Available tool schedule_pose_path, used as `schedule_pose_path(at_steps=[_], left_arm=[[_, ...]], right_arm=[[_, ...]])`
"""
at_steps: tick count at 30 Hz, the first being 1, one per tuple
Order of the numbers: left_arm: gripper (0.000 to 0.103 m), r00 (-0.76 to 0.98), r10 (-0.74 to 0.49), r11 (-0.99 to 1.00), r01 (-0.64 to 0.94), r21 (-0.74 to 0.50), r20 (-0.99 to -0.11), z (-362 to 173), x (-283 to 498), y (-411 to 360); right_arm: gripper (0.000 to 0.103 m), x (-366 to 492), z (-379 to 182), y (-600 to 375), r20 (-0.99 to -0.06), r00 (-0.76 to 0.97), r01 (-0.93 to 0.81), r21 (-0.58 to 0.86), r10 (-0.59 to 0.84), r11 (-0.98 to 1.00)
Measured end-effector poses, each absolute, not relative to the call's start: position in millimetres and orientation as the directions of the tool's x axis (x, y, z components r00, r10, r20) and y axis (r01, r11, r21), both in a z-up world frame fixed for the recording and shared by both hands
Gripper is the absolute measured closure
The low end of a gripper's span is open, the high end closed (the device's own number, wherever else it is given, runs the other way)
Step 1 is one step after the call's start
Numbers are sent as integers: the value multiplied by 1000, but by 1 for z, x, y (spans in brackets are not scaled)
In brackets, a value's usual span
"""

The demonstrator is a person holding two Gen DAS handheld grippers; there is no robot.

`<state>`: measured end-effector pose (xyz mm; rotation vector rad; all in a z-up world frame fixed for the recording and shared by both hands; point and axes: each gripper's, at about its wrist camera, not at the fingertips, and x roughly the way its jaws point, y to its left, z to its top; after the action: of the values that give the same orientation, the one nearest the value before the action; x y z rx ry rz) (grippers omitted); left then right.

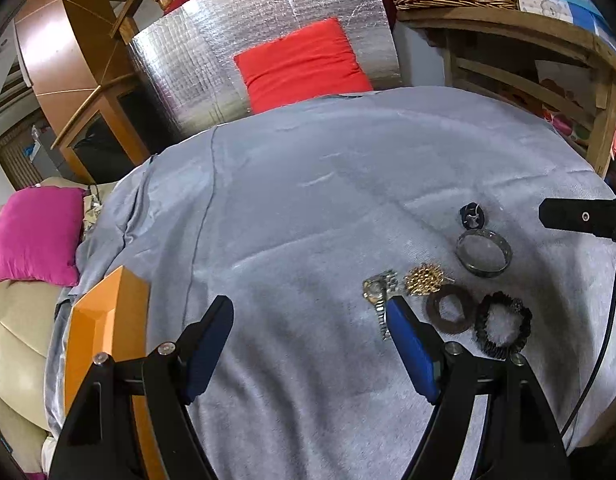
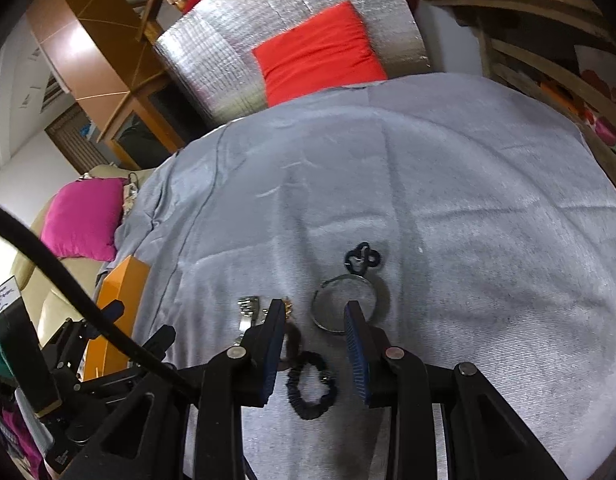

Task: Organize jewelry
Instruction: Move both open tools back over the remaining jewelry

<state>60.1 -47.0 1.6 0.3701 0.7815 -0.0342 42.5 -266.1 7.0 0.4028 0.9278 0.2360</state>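
L gripper (image 1: 310, 312) wide open, empty, above grey cloth (image 1: 308, 200); orange box (image 1: 108, 320) just to its left. R gripper (image 2: 314, 314) open, holds nothing, w/ black scrunchie (image 2: 312, 390) between its fingers. Then brown ring (image 1: 451, 309), watch (image 1: 382, 290), gold piece (image 1: 424, 279), bangle (image 1: 484, 253), farthest small dark piece (image 1: 473, 216).

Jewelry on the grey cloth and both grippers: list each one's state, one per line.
Left gripper: open, empty.
Right gripper: open, empty, above the pieces.
Silver bangle: lying flat.
Wristwatch: lying on cloth.
Gold brooch: lying on cloth.
Brown ring: flat.
Black scrunchie: flat.
Orange box: at cloth's edge.
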Motion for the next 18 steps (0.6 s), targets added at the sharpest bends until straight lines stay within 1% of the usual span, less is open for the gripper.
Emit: schedule_pose_path(at_steps=[2, 4, 6, 13, 18], left_arm=[[24, 710, 101, 935, 171, 309, -697, -2, 64, -50], [24, 704, 94, 937, 177, 301, -704, -7, 68, -50], [24, 690, 70, 942, 192, 276, -720, -15, 74, -50], [24, 553, -98, 951, 298, 86, -827, -49, 103, -39], [24, 512, -188, 929, 370, 18, -838, -50, 104, -38]], right_arm=[[69, 45, 4, -269, -733, 576, -14, 434, 363, 901], [62, 48, 0, -273, -741, 567, 6, 439, 358, 899], [58, 53, -5, -278, -745, 562, 31, 454, 360, 891], [58, 72, -37, -304, -744, 518, 163, 569, 421, 806], [59, 87, -60, -311, -735, 486, 229, 629, 472, 743]])
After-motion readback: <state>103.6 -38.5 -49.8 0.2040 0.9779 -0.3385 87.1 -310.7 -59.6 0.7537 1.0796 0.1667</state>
